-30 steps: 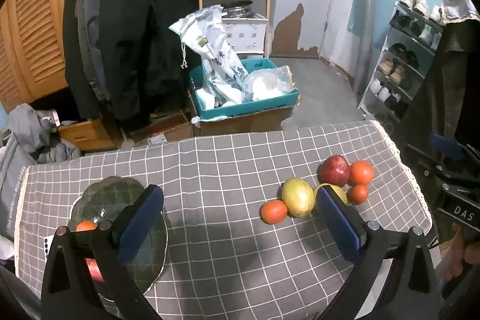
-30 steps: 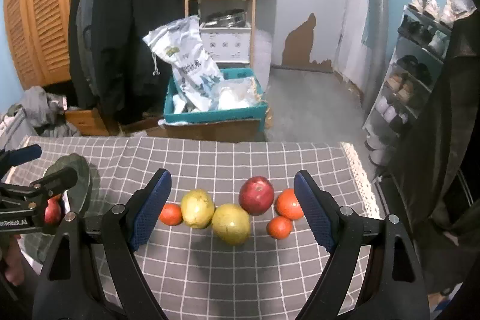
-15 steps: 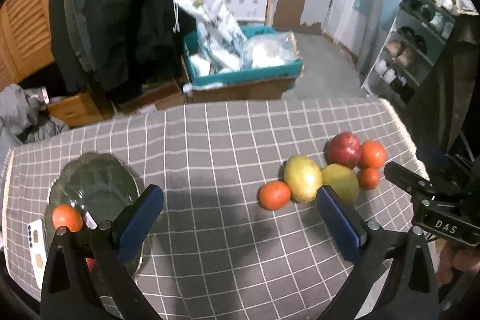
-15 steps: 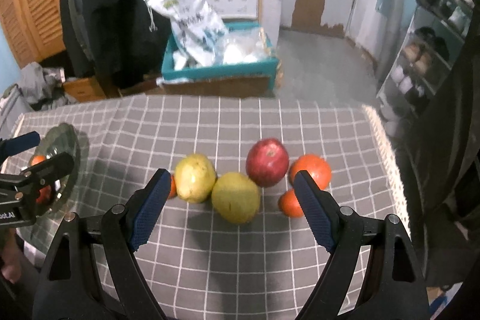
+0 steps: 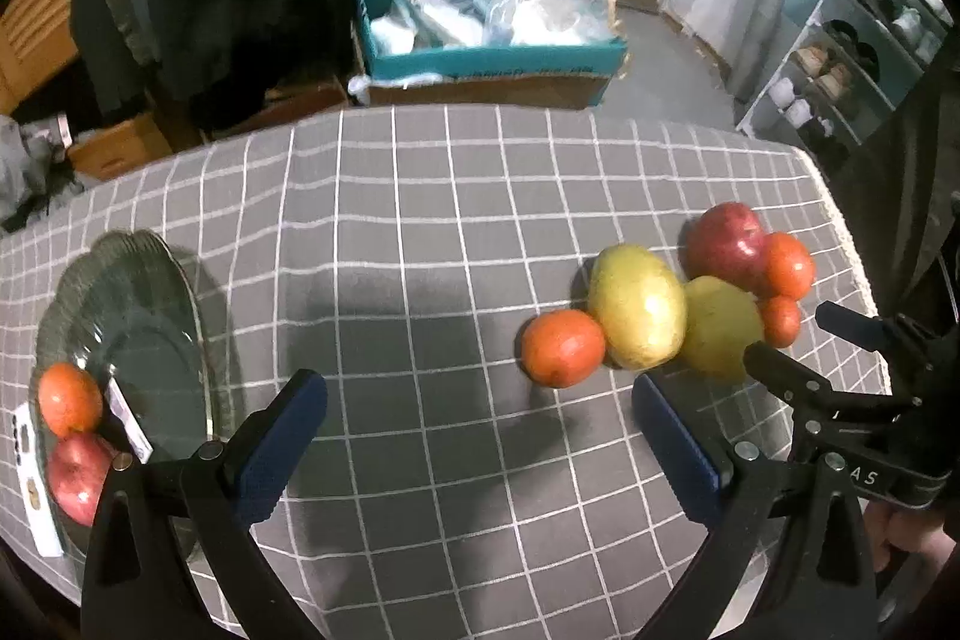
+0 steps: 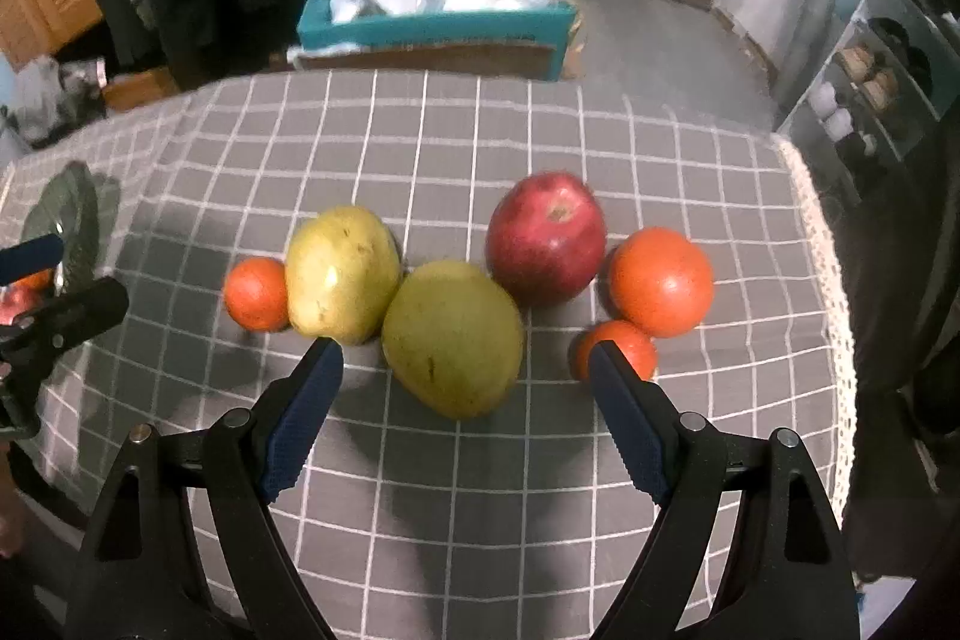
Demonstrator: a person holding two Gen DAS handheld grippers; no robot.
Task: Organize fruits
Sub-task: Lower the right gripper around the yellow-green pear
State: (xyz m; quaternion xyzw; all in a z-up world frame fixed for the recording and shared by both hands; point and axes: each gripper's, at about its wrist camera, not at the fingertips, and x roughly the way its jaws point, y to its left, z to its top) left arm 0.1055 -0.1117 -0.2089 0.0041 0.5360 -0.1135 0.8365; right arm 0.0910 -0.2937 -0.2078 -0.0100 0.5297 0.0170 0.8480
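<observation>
Lately both views have tipped down and drawn nearer the grey checked tablecloth (image 6: 456, 460), so a pick looks imminent. Right gripper (image 6: 462, 358): spread wide, empty, framing the nearer yellow-green pear-like fruit (image 6: 453, 337). Left gripper (image 5: 480, 400): spread wide, empty. Dark green scalloped glass plate (image 5: 150, 280): one orange tomato-like fruit (image 5: 69, 398), one red apple (image 5: 78, 475). Six fruits remain clustered on the cloth.
</observation>
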